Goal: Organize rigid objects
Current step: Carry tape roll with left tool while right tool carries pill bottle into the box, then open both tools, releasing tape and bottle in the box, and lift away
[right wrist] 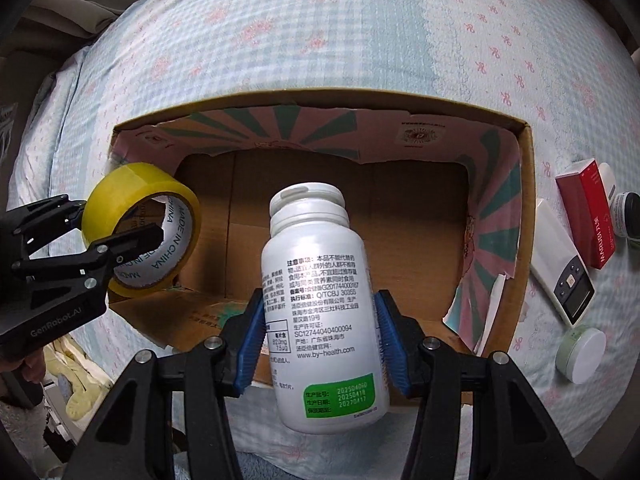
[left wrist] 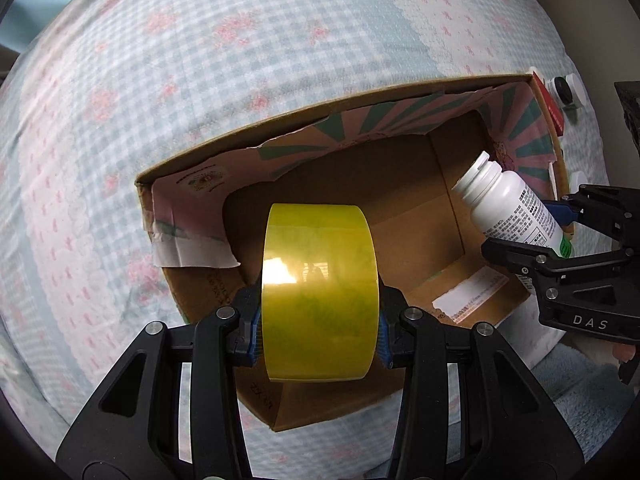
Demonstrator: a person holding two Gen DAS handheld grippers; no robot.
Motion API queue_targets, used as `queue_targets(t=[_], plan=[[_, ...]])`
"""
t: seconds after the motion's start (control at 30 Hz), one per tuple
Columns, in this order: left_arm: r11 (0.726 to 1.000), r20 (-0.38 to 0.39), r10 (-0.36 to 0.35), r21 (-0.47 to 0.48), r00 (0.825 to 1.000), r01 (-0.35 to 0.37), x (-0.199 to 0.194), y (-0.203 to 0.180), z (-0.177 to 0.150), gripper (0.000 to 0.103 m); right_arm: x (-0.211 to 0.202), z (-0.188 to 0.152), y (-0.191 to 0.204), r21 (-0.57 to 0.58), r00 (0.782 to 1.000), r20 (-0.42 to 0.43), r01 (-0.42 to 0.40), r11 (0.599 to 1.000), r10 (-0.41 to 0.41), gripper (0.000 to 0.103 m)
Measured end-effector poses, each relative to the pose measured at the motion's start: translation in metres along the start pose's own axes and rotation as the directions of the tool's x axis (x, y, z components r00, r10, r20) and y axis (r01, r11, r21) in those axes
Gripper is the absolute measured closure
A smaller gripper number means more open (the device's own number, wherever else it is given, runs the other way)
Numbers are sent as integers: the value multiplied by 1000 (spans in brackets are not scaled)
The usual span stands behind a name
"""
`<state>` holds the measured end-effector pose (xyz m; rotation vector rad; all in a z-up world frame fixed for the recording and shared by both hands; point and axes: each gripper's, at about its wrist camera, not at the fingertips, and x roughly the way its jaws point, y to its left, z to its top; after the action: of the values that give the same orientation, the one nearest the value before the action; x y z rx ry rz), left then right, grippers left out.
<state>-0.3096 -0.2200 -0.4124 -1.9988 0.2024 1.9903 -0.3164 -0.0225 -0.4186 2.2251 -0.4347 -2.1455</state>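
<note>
My left gripper (left wrist: 320,328) is shut on a yellow tape roll (left wrist: 320,292) and holds it over the near left part of an open cardboard box (left wrist: 280,120). The roll also shows in the right wrist view (right wrist: 132,188), at the box's left side. My right gripper (right wrist: 320,340) is shut on a white pill bottle (right wrist: 320,300) with a printed label, cap pointing away, held over the box's (right wrist: 528,200) near edge. In the left wrist view the bottle (left wrist: 508,200) and right gripper (left wrist: 532,236) hang at the box's right side. The box floor is bare.
The box lies on a bed with a blue-checked, pink-flowered cover (right wrist: 320,32). To the right of the box lie a red carton (right wrist: 588,216), a white remote-like device (right wrist: 564,268), a green-white jar (right wrist: 582,356) and a small dark-lidded jar (right wrist: 628,216). Torn flaps line the box's inner walls.
</note>
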Motion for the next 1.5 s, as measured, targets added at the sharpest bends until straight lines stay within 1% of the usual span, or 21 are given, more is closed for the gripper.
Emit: queue_targets(t=[0.13, 0.27, 0.3, 0.33, 0.37, 0.4, 0.43, 0.5, 0.6, 0.8, 0.9, 0.97, 1.07, 1.17, 1.23, 1.33, 1.4, 1.43, 1.5], plan=[[999, -10, 30, 31, 1000, -30, 7, -2, 6, 65, 10, 6, -1, -20, 1000, -13, -2, 1000, 1, 54], [998, -11, 16, 54, 1000, -16, 8, -5, 12, 65, 11, 15, -1, -46, 1000, -2, -8, 999, 8, 54], [997, -3, 29, 67, 1000, -29, 6, -6, 14, 64, 12, 17, 1, -63, 1000, 4, -4, 998, 5, 54], [995, 6, 50, 85, 999, -50, 3, -7, 15, 64, 13, 18, 2, -83, 1000, 9, 16, 996, -15, 54], [993, 15, 63, 102, 998, -64, 0, -9, 15, 58, 14, 18, 4, -110, 999, 15, 46, 993, -44, 47], [991, 21, 73, 113, 997, -75, -3, -10, 16, 27, 16, 18, 4, -139, 998, 11, 58, 989, -57, 37], [989, 21, 83, 121, 996, -84, -4, -9, 16, 1, 18, 17, 3, -161, 999, -9, 46, 986, -48, 2], [987, 39, 86, 129, 996, -90, -9, -8, 14, 0, 17, 13, -3, -169, 999, -22, 22, 985, -26, 0], [993, 43, 55, 105, 998, -59, -12, -2, 11, 0, 7, 8, -11, -165, 999, 21, 41, 985, -38, 0], [997, 59, 36, 71, 998, -40, -21, 2, 0, 0, -15, -4, -20, -127, 998, 69, 21, 992, -12, 0], [997, 73, 37, 64, 997, -41, -32, 3, -8, 0, -26, -7, -16, -148, 996, 85, 34, 988, -21, 0], [997, 85, 37, 59, 996, -42, -39, 1, -12, 0, -35, -17, -22, -158, 995, 98, 38, 987, -23, 0], [997, 99, 55, 45, 994, -60, -49, 0, -21, 0, -45, -23, -17, -169, 993, 117, 54, 984, -34, 0], [998, 120, 51, 22, 991, -54, -63, -1, -31, 0, -58, -34, -13, -184, 988, 146, 73, 980, -46, 0], [998, 143, 56, 6, 988, -57, -76, -3, -39, 0, -67, -42, -9, -192, 985, 166, 75, 979, -43, 0], [997, 188, 81, -16, 979, -79, -97, -8, -53, 0, -79, -47, 9, -208, 981, 191, 81, 975, -41, 0], [996, 221, 92, -32, 971, -87, -111, -12, -63, 0, -89, -51, 17, -213, 978, 197, 103, 972, -60, 0], [995, 237, 94, -40, 967, -87, -118, -14, -68, 0, -84, -54, 28, -208, 977, 199, 115, 971, -73, 0], [993, 278, 118, -53, 953, -107, -132, -21, -77, 0, -93, -60, 28, -185, 972, 220, 127, 975, -84, 0]])
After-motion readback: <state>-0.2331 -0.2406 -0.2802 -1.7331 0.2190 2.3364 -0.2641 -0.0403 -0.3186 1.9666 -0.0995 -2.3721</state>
